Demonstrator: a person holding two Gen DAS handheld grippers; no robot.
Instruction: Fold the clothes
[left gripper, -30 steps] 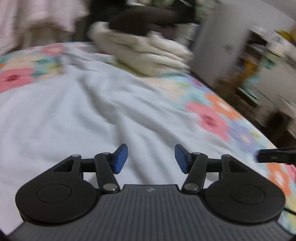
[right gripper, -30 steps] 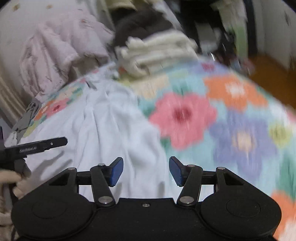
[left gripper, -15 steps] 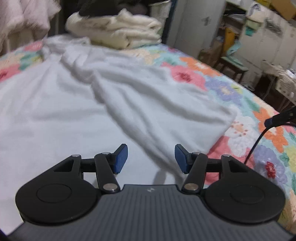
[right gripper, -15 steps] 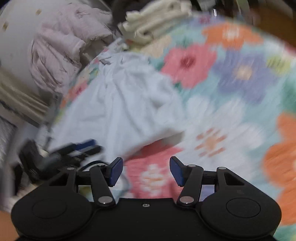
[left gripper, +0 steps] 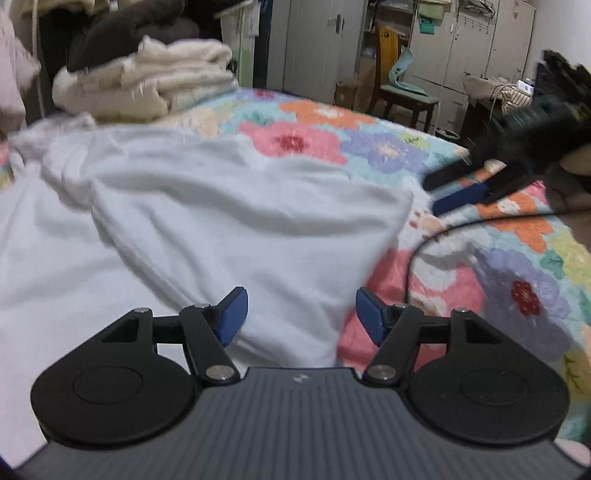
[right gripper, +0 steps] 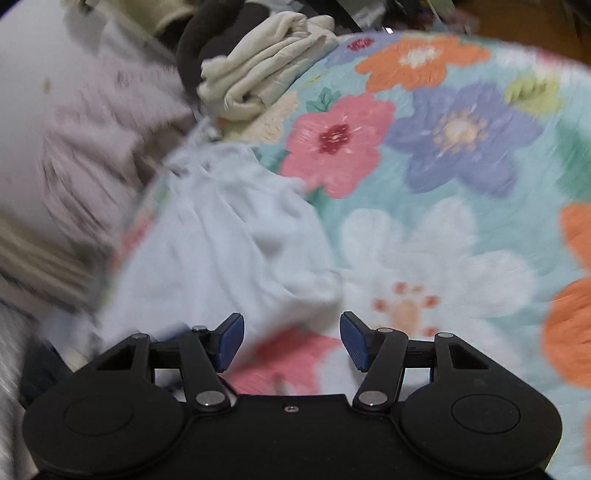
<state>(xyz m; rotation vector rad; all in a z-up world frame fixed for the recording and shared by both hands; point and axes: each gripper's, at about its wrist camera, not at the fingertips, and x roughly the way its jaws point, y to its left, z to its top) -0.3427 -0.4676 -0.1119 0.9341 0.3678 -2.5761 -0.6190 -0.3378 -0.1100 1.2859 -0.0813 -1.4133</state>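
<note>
A wrinkled white cotton garment [left gripper: 207, 206] lies spread on a bed covered by a quilted bedspread printed with large pink, orange, purple and white flowers on pale teal [left gripper: 388, 147]. In the left wrist view the left gripper [left gripper: 301, 314] hovers above the near corner of the garment; its 2 blue-padded jaws have just been opening and stand apart, with cloth below the gap but nothing pressed between the pads. The right gripper [left gripper: 448, 190] shows at the right edge of that view, blurred, black with a blue pad, just beside the garment's right edge, a thin black cable [left gripper: 424, 243] curving below it. In the right wrist view the right gripper [right gripper: 291, 338] has its jaws apart too, empty, above the garment's near edge where white cloth [right gripper: 221, 251] meets the flowered bedspread [right gripper: 443, 221]. At the far side of the bed sits a stack of folded cream fleece clothes [left gripper: 147, 81], with a dark brown garment [left gripper: 125, 33] lying on top of it.
</note>
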